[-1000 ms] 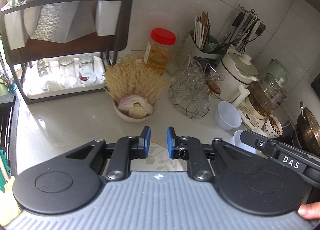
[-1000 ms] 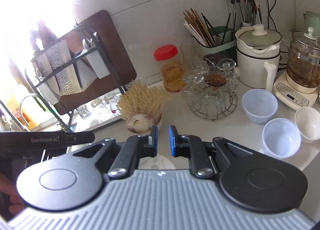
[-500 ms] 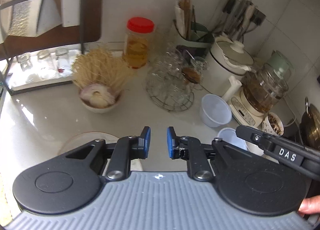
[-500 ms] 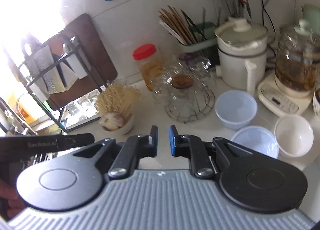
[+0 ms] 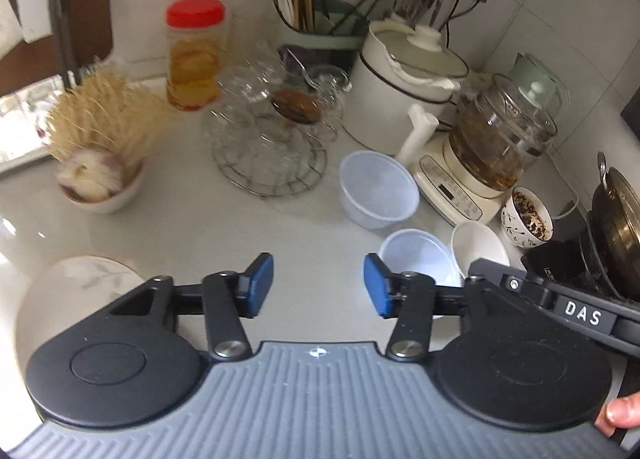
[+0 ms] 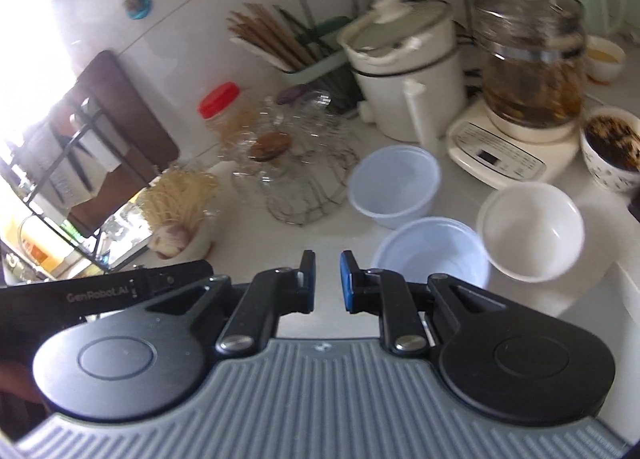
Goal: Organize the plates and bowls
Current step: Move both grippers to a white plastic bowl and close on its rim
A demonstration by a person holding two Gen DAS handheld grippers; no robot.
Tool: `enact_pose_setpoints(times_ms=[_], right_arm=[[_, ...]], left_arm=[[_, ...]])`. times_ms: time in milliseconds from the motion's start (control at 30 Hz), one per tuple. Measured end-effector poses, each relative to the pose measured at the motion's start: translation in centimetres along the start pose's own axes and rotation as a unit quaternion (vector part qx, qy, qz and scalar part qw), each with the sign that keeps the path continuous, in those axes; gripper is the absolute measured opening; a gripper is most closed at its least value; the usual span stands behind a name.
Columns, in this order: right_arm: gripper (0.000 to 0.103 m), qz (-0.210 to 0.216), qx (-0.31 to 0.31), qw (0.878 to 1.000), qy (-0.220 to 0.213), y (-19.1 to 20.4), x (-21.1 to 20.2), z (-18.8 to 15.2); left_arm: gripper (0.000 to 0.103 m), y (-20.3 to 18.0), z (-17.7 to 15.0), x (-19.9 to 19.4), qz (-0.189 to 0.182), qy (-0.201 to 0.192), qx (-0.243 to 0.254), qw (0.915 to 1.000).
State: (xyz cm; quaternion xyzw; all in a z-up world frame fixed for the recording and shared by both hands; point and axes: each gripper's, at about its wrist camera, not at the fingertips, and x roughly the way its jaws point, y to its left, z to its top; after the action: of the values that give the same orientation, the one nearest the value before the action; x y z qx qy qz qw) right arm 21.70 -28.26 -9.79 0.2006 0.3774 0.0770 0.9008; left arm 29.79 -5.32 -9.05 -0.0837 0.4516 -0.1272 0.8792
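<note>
Two translucent plastic bowls stand on the white counter, one farther (image 5: pixel 376 193) and one nearer (image 5: pixel 418 259), with a white ceramic bowl (image 5: pixel 478 249) to their right. A leaf-patterned plate (image 5: pixel 80 287) lies at the lower left. My left gripper (image 5: pixel 318 285) hovers over bare counter just left of the nearer plastic bowl, its jaws opening with nothing between them. The right wrist view shows the same plastic bowls (image 6: pixel 394 185) (image 6: pixel 432 251) and white bowl (image 6: pixel 532 231). My right gripper (image 6: pixel 327 279) is left of the nearer bowl, its jaws parting by a narrow gap, empty.
A bowl of garlic under straw-coloured strands (image 5: pixel 100 179), a wire rack of glasses (image 5: pixel 272 147), a red-lidded jar (image 5: pixel 194 55), a white pot (image 5: pixel 404 87) and a glass kettle (image 5: pixel 500 139) line the back. A patterned cup (image 5: pixel 526 219) and a wok (image 5: pixel 616 219) stand at right.
Both views have swung right and lower, toward the bowls. The plate has slid to the lower left of the left view. The left jaws have spread wide; the right jaws barely.
</note>
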Motion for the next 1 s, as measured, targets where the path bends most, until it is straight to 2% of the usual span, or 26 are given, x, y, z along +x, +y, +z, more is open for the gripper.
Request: enact_pose_setpoints(times_ms=[67, 233, 300, 367, 633, 800, 900, 967, 1000], right_arm=[[0.042, 0.001, 0.024, 1.0, -0.004, -1.5, -0.3, -0.1], [0.045, -0.013, 0.077, 0.997, -0.011, -5.0, -0.9, 0.0], [0.061, -0.012, 0.1, 0.995, -0.006, -6.3, -0.7, -0.1], [0.082, -0.006, 0.118, 0.993, 0.0, -7.4, -0.3, -0.3], [0.082, -0.004, 0.186, 0.982, 0.046, -10.7, 2.7, -2.1], [0.081, 0.005, 0.221, 0.973, 0.066, -12.3, 4.4, -3.2], [0.077, 0.005, 0.227, 0.971, 0.071, -12.8, 5.0, -3.7], [0.065, 0.008, 0.235, 0.969, 0.082, -12.9, 5.6, -4.0], [0.063, 0.009, 0.24, 0.967, 0.088, -13.1, 5.9, -4.2]], left_arm=[[0.057, -0.4, 0.0, 1.2, -0.016, 0.011, -0.012, 0.9997], [0.057, -1.1, 0.1, 4.2, -0.042, 0.046, -0.04, 0.9973], [0.057, -1.3, 0.2, 5.4, -0.051, 0.055, -0.049, 0.996], [0.057, -1.7, 0.3, 6.6, -0.05, 0.061, -0.05, 0.9956], [0.057, -2.4, 0.2, 10.7, -0.054, 0.08, -0.046, 0.9943], [0.057, -2.3, -0.5, 12.8, -0.058, 0.097, -0.06, 0.9918], [0.057, -2.2, -0.7, 13.7, -0.053, 0.104, -0.068, 0.9908], [0.056, -2.1, -0.8, 14.3, -0.06, 0.107, -0.078, 0.9894], [0.056, -2.0, -0.9, 14.5, -0.059, 0.108, -0.082, 0.989]])
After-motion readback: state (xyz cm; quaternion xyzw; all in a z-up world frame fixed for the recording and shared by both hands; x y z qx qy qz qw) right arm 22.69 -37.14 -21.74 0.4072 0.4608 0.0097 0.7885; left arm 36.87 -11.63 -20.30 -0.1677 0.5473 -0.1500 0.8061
